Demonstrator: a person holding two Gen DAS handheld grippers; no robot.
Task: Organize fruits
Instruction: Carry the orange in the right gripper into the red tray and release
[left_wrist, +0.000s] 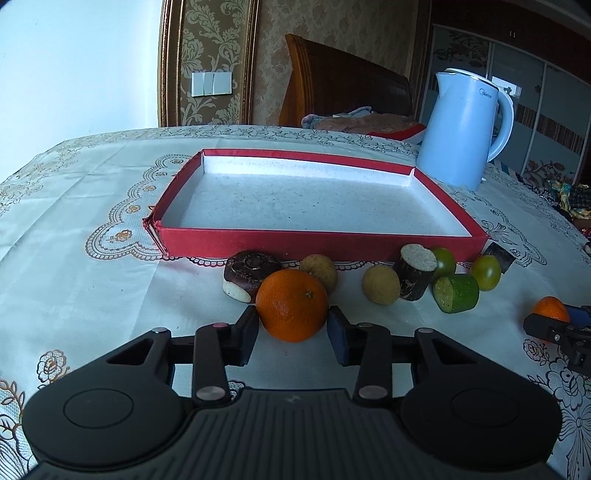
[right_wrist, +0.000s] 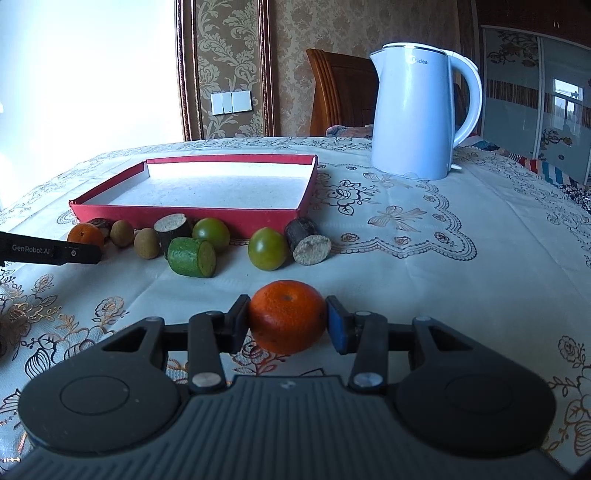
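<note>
In the left wrist view, my left gripper (left_wrist: 291, 322) is shut on an orange (left_wrist: 291, 301) that rests on the tablecloth in front of the red tray (left_wrist: 317, 242). In the right wrist view, my right gripper (right_wrist: 287, 325) is shut on a second orange (right_wrist: 286, 308), nearer the table's front. Along the tray's near wall lie two tan round fruits (left_wrist: 380, 285), dark cut stalk pieces (left_wrist: 415, 275), two green tomatoes (left_wrist: 485, 272) and a cucumber chunk (left_wrist: 456, 294). The tray holds nothing.
A pale blue kettle (right_wrist: 413, 110) stands behind and to the right of the red tray (right_wrist: 184, 218). The left gripper's finger (right_wrist: 55, 253) shows at the left edge of the right wrist view. A wooden chair back (left_wrist: 343, 85) stands beyond the table.
</note>
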